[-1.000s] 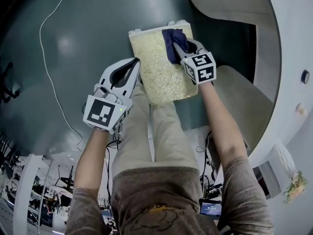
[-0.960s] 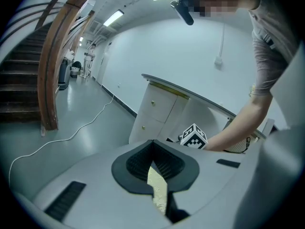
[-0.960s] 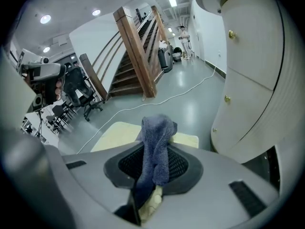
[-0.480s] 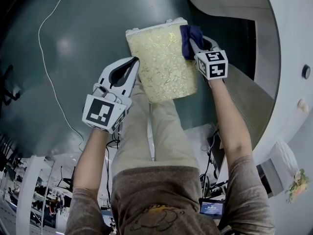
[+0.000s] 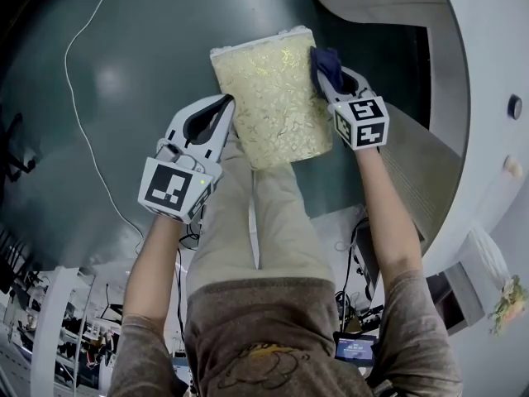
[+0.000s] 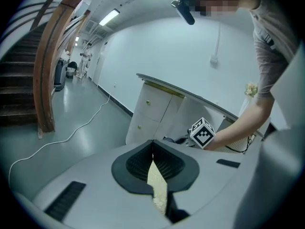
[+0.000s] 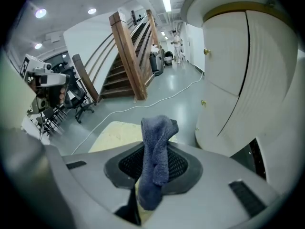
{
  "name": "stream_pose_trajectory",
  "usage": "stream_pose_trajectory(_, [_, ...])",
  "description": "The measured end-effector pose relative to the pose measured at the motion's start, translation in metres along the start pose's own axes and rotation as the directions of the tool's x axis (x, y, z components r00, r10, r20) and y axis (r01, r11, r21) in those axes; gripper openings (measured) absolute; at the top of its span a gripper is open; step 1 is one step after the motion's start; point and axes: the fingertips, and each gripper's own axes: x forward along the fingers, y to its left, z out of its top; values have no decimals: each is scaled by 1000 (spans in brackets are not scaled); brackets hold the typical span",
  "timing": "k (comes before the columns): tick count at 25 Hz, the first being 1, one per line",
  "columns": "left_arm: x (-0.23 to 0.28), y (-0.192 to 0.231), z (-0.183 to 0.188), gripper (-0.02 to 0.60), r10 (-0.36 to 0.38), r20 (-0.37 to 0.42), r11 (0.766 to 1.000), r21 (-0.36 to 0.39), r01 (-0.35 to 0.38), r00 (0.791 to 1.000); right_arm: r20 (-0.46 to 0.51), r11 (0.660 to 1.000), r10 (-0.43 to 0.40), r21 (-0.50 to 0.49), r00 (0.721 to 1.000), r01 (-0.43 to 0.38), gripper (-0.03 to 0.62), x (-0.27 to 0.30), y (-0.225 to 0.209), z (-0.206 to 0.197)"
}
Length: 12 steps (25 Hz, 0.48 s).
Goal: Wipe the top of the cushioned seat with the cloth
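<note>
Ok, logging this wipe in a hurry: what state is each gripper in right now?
Left gripper: shut, with a sliver of the seat showing in the gap; a grip on it cannot be told.
Right gripper: shut on the cloth.

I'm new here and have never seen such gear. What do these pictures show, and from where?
No robot here: a person holds a two-jaw gripper in each hand. The head view comes from a camera on the person's head, looking steeply down. The other two views come from cameras riding on each gripper, looking along its jaws. On the dark green floor stands a cushioned seat with a cream patterned top. The right gripper is shut on a dark blue cloth at the seat's right edge. The left gripper sits at the left edge, its jaws nearly together with a sliver of cream cover between them, seemingly pinching it.
</note>
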Motion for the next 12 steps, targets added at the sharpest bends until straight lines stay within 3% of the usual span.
stream_pose_trajectory(6, [-8, 1, 0, 18, -3, 3, 1000, 10, 3, 1000, 32, 994, 110, -8, 993, -110, 87, -7, 69, 0])
stream_pose_trajectory(12, [-17, 4, -6, 18, 8, 6, 1000, 6, -8, 1000, 41, 985, 167, 24, 985, -169, 87, -5, 119, -9])
